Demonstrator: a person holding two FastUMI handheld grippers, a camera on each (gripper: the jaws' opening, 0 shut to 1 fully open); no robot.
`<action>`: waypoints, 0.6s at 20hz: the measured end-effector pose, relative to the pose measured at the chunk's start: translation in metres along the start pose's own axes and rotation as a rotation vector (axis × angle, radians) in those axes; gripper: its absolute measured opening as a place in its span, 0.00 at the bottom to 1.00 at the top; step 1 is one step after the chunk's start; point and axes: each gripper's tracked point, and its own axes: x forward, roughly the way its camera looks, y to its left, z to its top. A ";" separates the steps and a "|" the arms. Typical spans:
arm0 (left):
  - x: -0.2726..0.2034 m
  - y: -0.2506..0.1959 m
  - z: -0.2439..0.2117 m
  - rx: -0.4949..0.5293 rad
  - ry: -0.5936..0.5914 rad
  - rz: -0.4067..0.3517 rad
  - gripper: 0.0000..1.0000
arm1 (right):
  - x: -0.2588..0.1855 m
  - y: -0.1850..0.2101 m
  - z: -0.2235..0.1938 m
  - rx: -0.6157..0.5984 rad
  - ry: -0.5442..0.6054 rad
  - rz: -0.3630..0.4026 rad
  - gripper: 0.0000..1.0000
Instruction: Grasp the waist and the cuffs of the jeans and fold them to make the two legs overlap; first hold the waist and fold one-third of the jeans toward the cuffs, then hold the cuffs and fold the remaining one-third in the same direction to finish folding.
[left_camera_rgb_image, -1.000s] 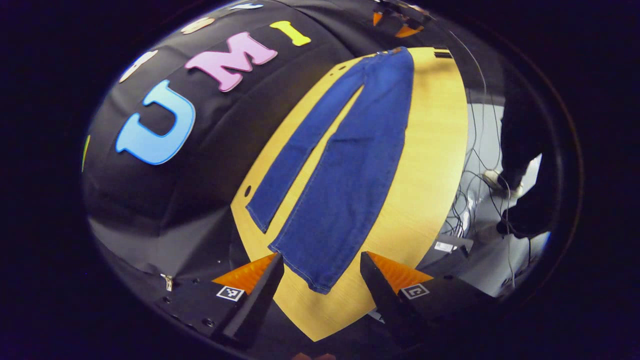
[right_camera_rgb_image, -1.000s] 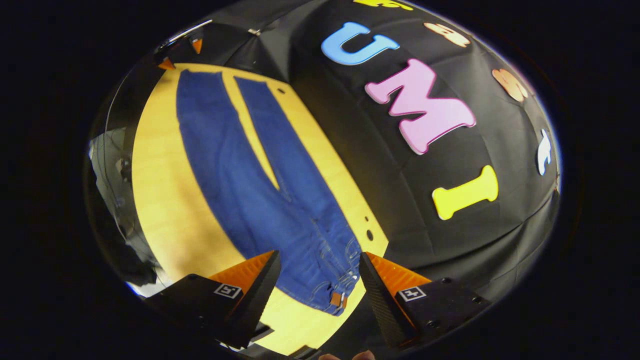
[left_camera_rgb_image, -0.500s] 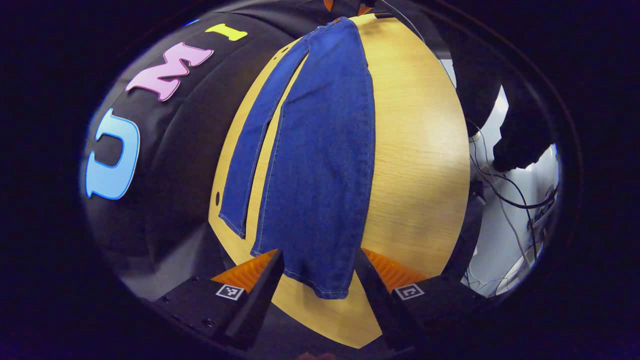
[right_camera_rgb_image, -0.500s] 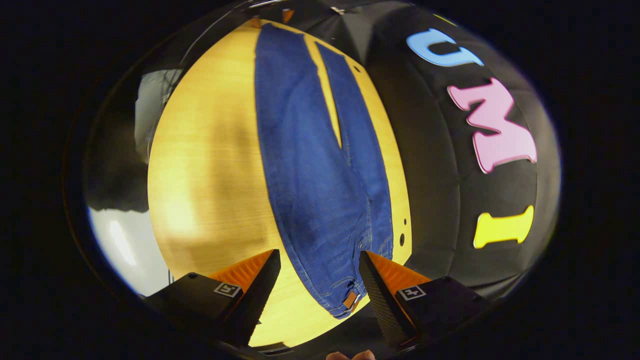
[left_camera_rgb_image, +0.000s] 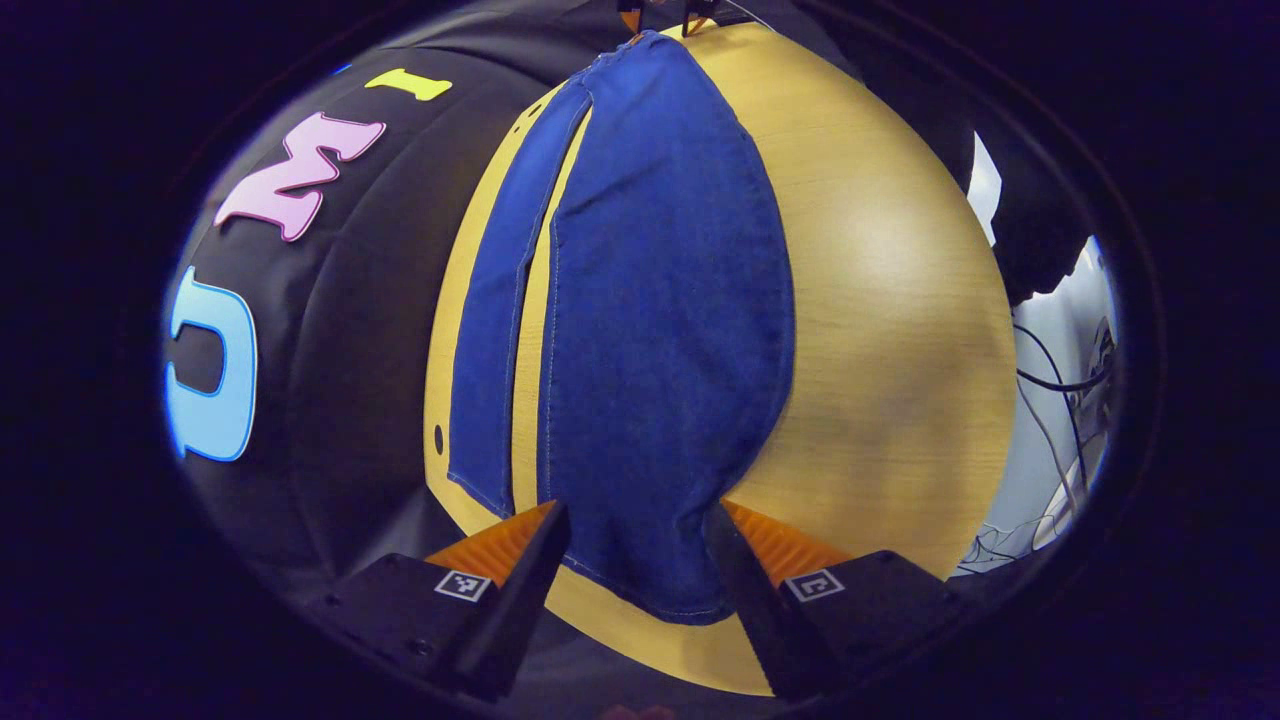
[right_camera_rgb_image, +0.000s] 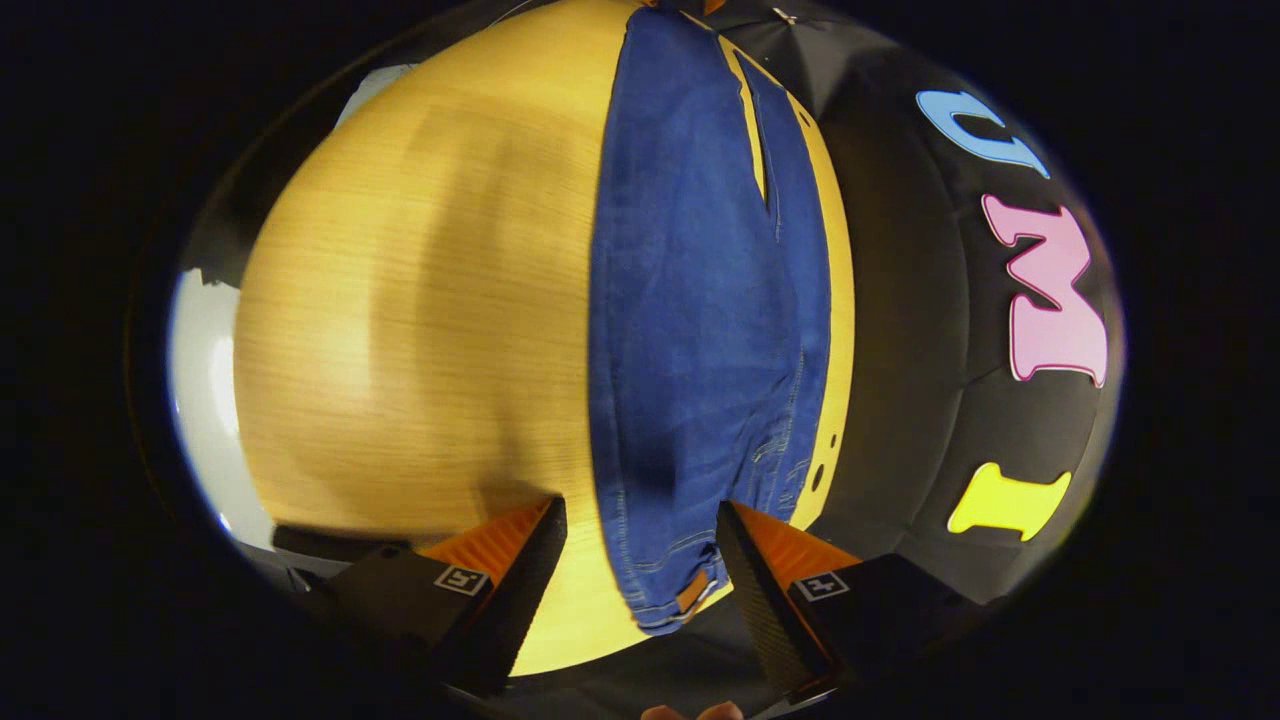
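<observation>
Blue jeans (left_camera_rgb_image: 650, 300) lie flat and full length on a yellow wooden table (left_camera_rgb_image: 880, 330), both legs side by side with a thin gap between them. In the left gripper view the near leg's cuff (left_camera_rgb_image: 665, 595) lies between the fingers of my open left gripper (left_camera_rgb_image: 632, 560), which hovers just over it. In the right gripper view the jeans (right_camera_rgb_image: 700, 320) run away from me, and the waist (right_camera_rgb_image: 670, 600) with its brown patch sits between the fingers of my open right gripper (right_camera_rgb_image: 640, 565). Neither gripper presses on the cloth.
The table's far long edge meets the black booth wall (left_camera_rgb_image: 350, 330). A small dark hole (left_camera_rgb_image: 438, 437) marks the tabletop near the far cuff. Cables (left_camera_rgb_image: 1060, 400) lie on the pale floor beyond the table's near side. A wide bare strip of tabletop (right_camera_rgb_image: 400, 330) runs beside the jeans.
Both grippers have come lower and closer to the jeans' ends. The cuff now fills the left gripper's gap and the waist fills the right gripper's gap. Both stay open.
</observation>
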 end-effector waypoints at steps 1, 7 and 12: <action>0.004 0.004 0.002 0.013 -0.002 0.000 0.91 | 0.005 -0.007 0.000 -0.011 0.001 -0.013 0.94; 0.016 0.002 0.000 -0.028 0.039 -0.092 0.71 | 0.025 0.007 0.005 0.033 0.041 0.076 0.60; 0.015 -0.009 -0.006 -0.003 0.066 -0.105 0.11 | 0.020 0.016 0.006 0.220 0.101 0.158 0.06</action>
